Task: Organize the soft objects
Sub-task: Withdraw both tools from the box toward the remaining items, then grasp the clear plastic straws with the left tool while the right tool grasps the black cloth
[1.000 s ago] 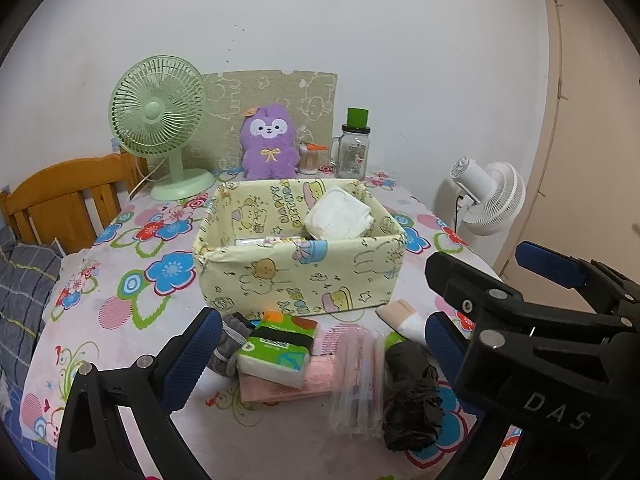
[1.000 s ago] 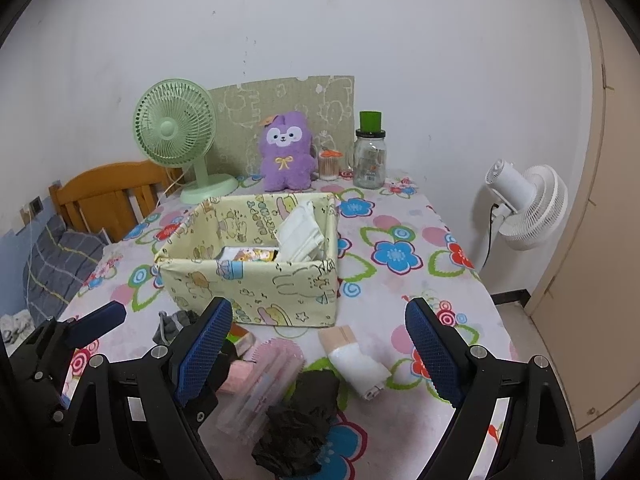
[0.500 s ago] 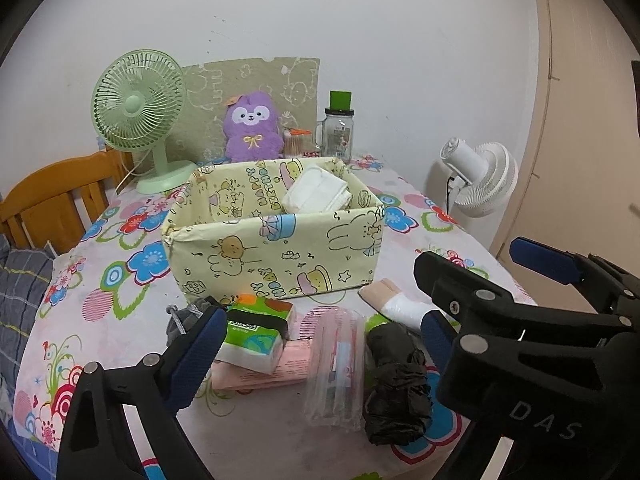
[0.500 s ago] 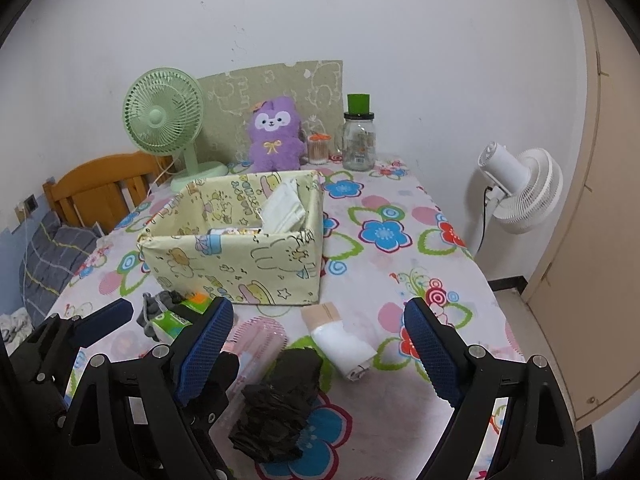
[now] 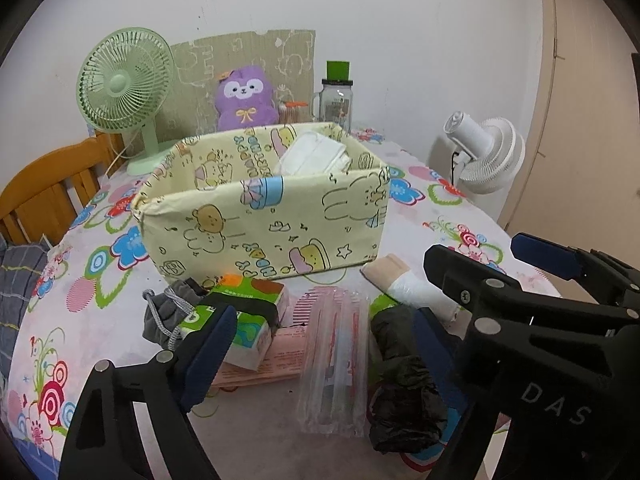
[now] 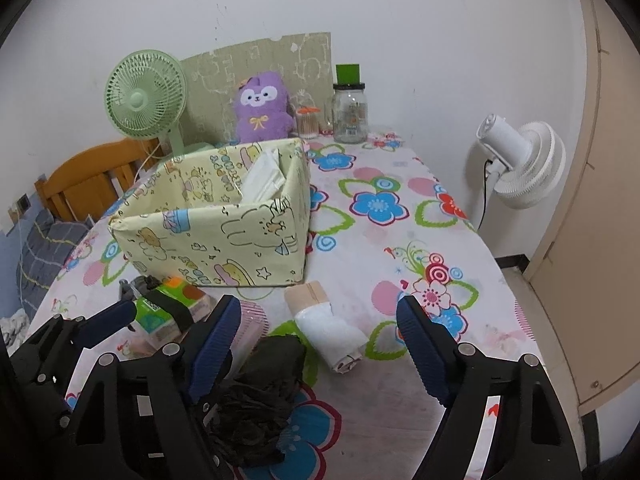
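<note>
A yellow cartoon-print fabric bin [image 5: 264, 216] [image 6: 216, 236] stands mid-table with white masks [image 5: 316, 156] inside. In front of it lie a green tissue pack [image 5: 240, 312], a grey drawstring pouch [image 5: 168, 316], a pink packet [image 5: 276, 360], a clear sleeve with a pink comb [image 5: 336, 356], a crumpled black bag [image 5: 404, 384] [image 6: 260, 392] and a beige-and-white roll [image 5: 408, 288] [image 6: 328, 324]. My left gripper [image 5: 320, 352] is open over the sleeve and black bag. My right gripper [image 6: 316, 348] is open around the roll, above the table.
A green desk fan [image 5: 124, 92], a purple plush [image 5: 244, 96], a glass jar with green lid [image 5: 338, 96] and a cotton-swab holder stand at the back wall. A white fan [image 5: 488, 152] is off the table's right edge. A wooden headboard [image 5: 48, 196] is left.
Both grippers have moved forward and lower toward the items in front of the bin. Both stay open and nothing has been picked up.
</note>
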